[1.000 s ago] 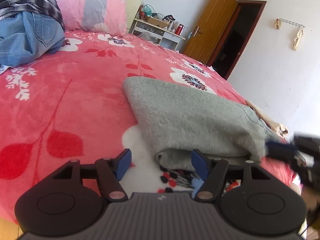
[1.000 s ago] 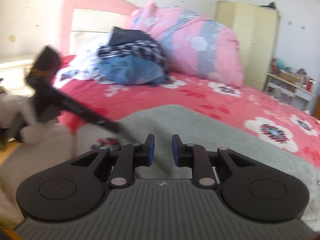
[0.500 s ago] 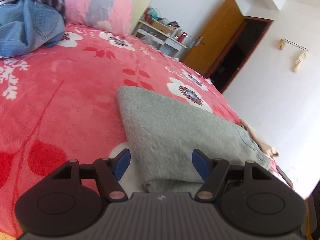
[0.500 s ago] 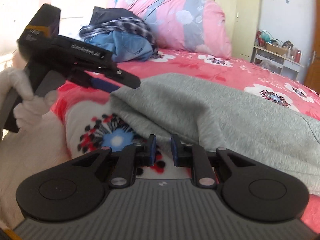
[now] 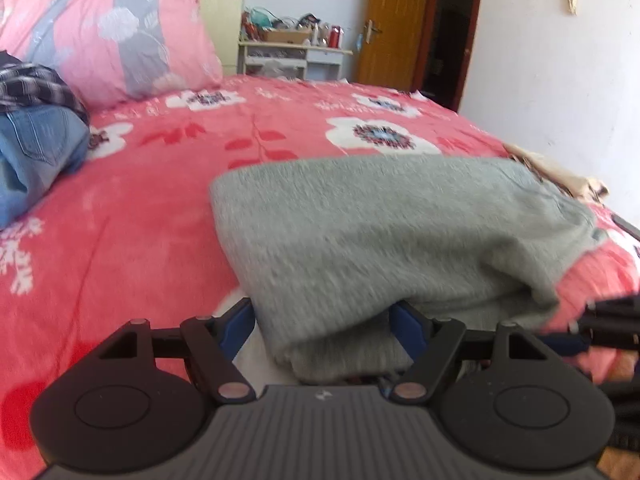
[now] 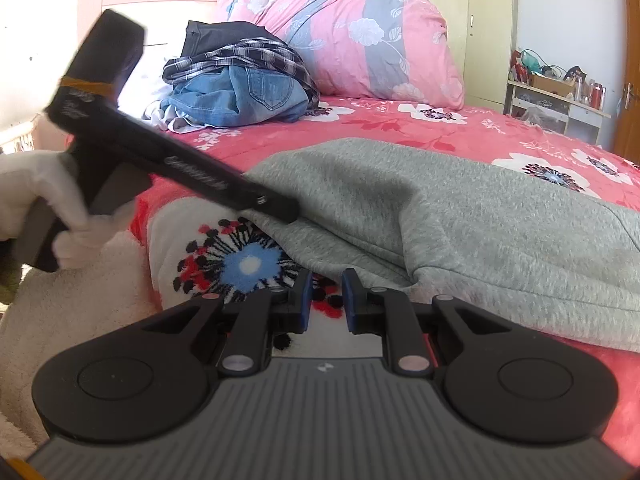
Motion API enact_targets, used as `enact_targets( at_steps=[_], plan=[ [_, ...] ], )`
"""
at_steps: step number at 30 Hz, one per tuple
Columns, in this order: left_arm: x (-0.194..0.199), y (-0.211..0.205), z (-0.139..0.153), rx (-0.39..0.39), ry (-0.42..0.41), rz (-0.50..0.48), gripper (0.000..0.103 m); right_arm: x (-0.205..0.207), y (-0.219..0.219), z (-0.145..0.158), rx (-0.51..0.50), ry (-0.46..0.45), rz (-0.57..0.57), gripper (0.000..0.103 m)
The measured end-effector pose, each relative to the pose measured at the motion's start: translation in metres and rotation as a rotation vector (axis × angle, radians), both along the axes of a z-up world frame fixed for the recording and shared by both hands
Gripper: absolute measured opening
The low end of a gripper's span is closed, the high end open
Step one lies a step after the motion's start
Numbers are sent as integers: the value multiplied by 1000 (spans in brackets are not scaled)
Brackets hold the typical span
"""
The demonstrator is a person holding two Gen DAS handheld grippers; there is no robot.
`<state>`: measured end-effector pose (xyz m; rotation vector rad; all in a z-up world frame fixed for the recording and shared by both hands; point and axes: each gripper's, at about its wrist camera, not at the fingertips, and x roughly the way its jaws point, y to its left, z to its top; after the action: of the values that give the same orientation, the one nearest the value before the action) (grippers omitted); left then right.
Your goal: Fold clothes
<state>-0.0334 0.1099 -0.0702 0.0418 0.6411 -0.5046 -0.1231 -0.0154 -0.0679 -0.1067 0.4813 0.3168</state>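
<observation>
A grey fleece garment [image 5: 400,232] lies folded on the pink flowered bedspread [image 5: 140,200]. My left gripper [image 5: 323,318] is open wide, and the garment's near folded edge sits between its blue pads. In the right wrist view the same grey garment [image 6: 480,220] spreads to the right, and the left gripper's black body [image 6: 180,172], held by a white-gloved hand [image 6: 60,200], reaches into its left edge. My right gripper [image 6: 325,298] hovers just in front of the garment over a flower print, its fingers almost together with nothing between them.
A heap of jeans and a plaid shirt [image 6: 240,88] lies by a pink pillow [image 6: 360,32] at the head of the bed. A beige cloth [image 5: 560,176] lies at the bed's far right edge. Beyond it are a cluttered white shelf [image 5: 292,52] and a brown door [image 5: 396,20].
My left gripper has swung round and pushed in, so the garment's folded edge now lies between its fingers. My right gripper has dropped back to the garment's front edge.
</observation>
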Motion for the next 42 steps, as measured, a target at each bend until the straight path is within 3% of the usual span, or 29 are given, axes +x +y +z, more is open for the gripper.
enact_targets(
  at_steps=[7, 13, 16, 19, 23, 29, 34, 37, 42],
  plan=[
    [11, 13, 7, -174, 11, 68, 66, 6, 4, -8, 5, 21, 18, 15],
    [13, 20, 9, -212, 12, 71, 58, 17, 4, -12, 19, -11, -14, 15],
    [13, 23, 9, -229, 7, 71, 47, 25, 3, -13, 18, -34, -40, 15],
    [13, 28, 9, -254, 1, 70, 35, 29, -1, -10, 61, -52, -66, 15],
    [10, 33, 8, -276, -9, 60, 31, 31, -8, -5, 120, -97, -77, 15],
    [5, 38, 6, -287, -40, 34, 29, 51, -18, -7, 261, -39, -92, 15],
    [1, 41, 5, -298, -67, 13, 28, 76, -32, -12, 511, 111, -101, 17],
    [-2, 44, 4, -305, -81, 2, 27, 81, -33, -11, 644, 147, -60, 17],
    [-7, 53, 0, -323, -81, -11, 26, 97, -25, -21, 707, 179, -130, 12]
  ],
)
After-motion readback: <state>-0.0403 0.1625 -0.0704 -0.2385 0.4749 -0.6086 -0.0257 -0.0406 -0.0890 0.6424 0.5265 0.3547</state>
